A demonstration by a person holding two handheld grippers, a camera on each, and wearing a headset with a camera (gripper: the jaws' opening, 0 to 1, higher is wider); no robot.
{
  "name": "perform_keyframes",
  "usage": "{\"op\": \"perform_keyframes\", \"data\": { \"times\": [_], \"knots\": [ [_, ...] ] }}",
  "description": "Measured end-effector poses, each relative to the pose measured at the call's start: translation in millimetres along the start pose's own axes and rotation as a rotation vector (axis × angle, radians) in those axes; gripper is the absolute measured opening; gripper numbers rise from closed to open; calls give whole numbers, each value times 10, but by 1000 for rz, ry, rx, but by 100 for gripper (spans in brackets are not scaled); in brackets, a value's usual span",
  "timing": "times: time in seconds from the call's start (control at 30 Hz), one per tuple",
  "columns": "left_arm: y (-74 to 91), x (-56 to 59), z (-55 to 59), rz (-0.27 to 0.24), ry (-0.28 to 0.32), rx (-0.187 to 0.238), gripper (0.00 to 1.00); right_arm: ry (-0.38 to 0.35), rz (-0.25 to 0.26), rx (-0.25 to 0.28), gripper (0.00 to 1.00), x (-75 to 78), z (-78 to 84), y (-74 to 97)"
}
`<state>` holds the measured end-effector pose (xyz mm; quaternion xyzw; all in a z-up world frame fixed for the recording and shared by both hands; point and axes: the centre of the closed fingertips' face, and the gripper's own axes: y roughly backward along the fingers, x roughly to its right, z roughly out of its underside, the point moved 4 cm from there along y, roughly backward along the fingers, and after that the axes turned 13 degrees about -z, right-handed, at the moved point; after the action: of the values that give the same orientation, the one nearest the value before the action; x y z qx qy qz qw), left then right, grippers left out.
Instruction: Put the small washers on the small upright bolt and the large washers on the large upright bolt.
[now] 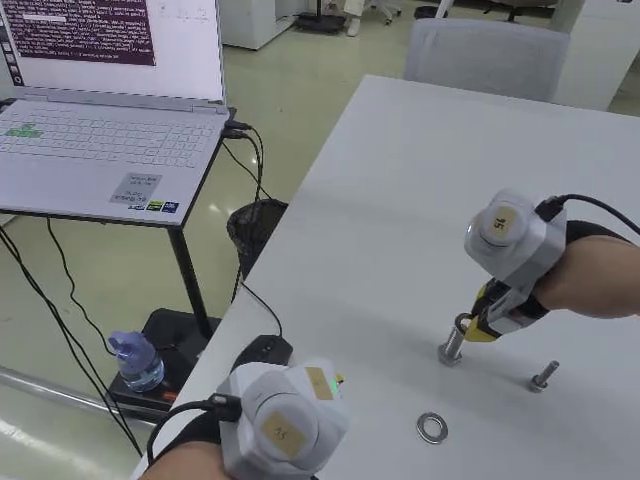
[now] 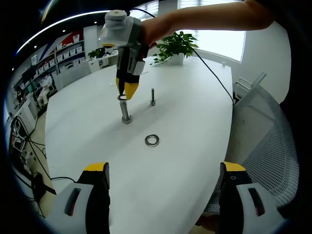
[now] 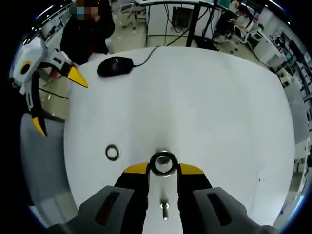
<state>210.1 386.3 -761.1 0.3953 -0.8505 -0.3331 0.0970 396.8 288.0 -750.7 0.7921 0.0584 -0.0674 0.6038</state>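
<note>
On the bench (image 1: 400, 200), the right hand-held gripper (image 1: 470, 328) is clenched on a large washer (image 3: 163, 163), held at the top of the large upright bolt (image 1: 451, 347); the left hand-held gripper (image 2: 164, 168) is released, jaws wide apart; a second washer (image 1: 432, 428) lies flat nearby; the small upright bolt (image 1: 543, 377) stands just beside.

Surface (image 1: 380, 240): white, smooth, matt with a faint sheen. Large bolt (image 1: 451, 346) and small bolt (image 1: 544, 377): silver-grey metal, dull finish. Loose washer (image 1: 421, 429) and gripped washer (image 3: 151, 164): bright metal, smooth, glossy. Right tongs (image 1: 470, 322) and left tongs (image 2: 164, 170): white plastic bodies, semi-gloss, with yellow plastic tips. Chair (image 2: 258, 131): grey mesh cloth back. Mouse (image 3: 114, 66): black plastic, slight gloss. Laptop (image 1: 100, 150): silver, matt casing.
</note>
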Motion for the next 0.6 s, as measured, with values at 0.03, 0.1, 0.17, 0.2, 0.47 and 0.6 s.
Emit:
{"op": "perform_keyframes", "data": {
  "times": [0.03,0.1,0.17,0.2,0.47,0.6],
  "knots": [
    [3,-2,-1,0,1,-1,94,1,-5,-1,22,-6,-7,-10],
    [4,-9,8,0,0,-3,93,2,-7,-7,22,-5,-17,-30],
    [4,-14,18,1,1,-4,93,3,-8,-16,22,11,-17,-55],
    [4,-14,21,3,1,-5,93,2,-10,-20,22,19,-14,-66],
    [19,-34,45,8,6,-14,91,4,-14,-36,22,67,-20,-127],
    [23,-42,43,10,3,-10,90,7,-17,-50,22,69,-14,-175]
  ]
}}
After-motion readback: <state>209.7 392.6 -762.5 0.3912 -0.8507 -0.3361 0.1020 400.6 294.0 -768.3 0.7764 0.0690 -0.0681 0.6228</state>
